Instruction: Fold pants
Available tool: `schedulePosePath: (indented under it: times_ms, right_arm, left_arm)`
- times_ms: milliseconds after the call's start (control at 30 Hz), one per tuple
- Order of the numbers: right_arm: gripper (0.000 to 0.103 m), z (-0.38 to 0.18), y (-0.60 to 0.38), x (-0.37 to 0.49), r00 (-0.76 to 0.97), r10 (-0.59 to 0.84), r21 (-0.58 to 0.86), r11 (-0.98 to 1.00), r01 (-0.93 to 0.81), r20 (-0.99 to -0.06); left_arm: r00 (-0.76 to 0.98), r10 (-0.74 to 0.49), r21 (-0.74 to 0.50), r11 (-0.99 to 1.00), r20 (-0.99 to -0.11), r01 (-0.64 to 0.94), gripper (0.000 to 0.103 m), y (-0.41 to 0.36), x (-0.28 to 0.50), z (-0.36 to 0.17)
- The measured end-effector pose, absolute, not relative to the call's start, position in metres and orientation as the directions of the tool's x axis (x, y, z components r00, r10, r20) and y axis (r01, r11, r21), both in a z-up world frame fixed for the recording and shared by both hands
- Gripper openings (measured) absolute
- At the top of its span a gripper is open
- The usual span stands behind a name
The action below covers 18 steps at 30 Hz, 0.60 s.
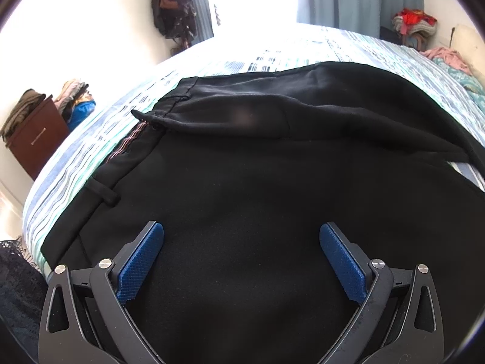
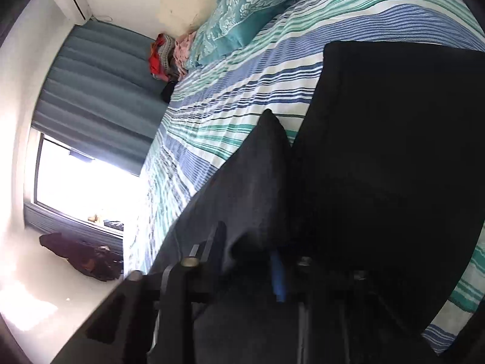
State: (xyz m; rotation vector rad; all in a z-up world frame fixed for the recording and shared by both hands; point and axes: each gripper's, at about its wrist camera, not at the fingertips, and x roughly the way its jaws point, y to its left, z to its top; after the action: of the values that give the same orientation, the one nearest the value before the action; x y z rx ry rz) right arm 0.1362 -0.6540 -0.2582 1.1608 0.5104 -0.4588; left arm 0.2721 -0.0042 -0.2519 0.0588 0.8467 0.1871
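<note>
Black pants [image 1: 242,182] lie on a striped bed, waistband with a belt loop [image 1: 103,192] at the left, one layer folded over at the far side. My left gripper [image 1: 241,233] hovers just over the near part of the pants, jaws wide open and empty, blue pads [image 1: 141,261] showing. In the tilted right wrist view, my right gripper [image 2: 272,261] is shut on a fold of the black pants [image 2: 257,182], which rises out of the jaws and drapes over them. The rest of the pants [image 2: 394,166] spreads to the right on the bed.
The bed has a blue, teal and white striped cover [image 2: 242,75] with teal pillows [image 2: 242,15] at the head. A brown drawer unit [image 1: 33,139] with clothes on it stands left of the bed. A bright window [image 2: 81,182] and blue curtains [image 2: 100,85] are behind.
</note>
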Motion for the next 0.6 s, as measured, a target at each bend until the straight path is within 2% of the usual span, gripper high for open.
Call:
schedulePosePath:
  times_ms: [133,233,300,367,467,533,600]
  right_arm:
    - [0.007,-0.242,-0.652,0.13,0.78,-0.123,0.689,0.399,0.605,-0.614]
    - [0.007,-0.205,-0.639,0.131,0.81,-0.154,0.644,0.531,0.551,-0.566]
    - [0.007,-0.184,-0.63,0.125,0.834,-0.162,0.615,0.605,0.506,-0.527]
    - [0.007,-0.167,-0.624,0.116,0.857,-0.169,0.594,0.655,0.467,-0.487]
    - [0.007,-0.157,-0.622,0.104,0.882,-0.163,0.603,0.674,0.427,-0.442]
    - [0.007,-0.156,-0.625,0.101,0.891,-0.161,0.613,0.673,0.413,-0.424]
    - [0.007,-0.154,-0.625,0.104,0.902,-0.153,0.62,0.679,0.393,-0.404]
  left_arm:
    - [0.619,0.248,0.157,0.968,-0.746,-0.198,0.103,-0.009,0.271,-0.249]
    - [0.524,0.276,0.176,0.957,-0.806,-0.232,0.102,-0.013,0.276,-0.236]
    - [0.511,0.142,0.054,0.981,-0.848,-0.185,0.102,-0.017,0.289,-0.219]
    - [0.519,-0.032,-0.113,0.986,-0.854,-0.125,0.102,-0.022,0.313,-0.198]
    - [0.466,-0.235,-0.296,0.953,-0.853,-0.061,0.102,-0.036,0.372,-0.178]
    - [0.436,-0.307,-0.375,0.924,-0.846,-0.076,0.102,-0.043,0.416,-0.177]
    - [0.419,-0.295,-0.374,0.919,-0.859,-0.121,0.102,-0.049,0.453,-0.182]
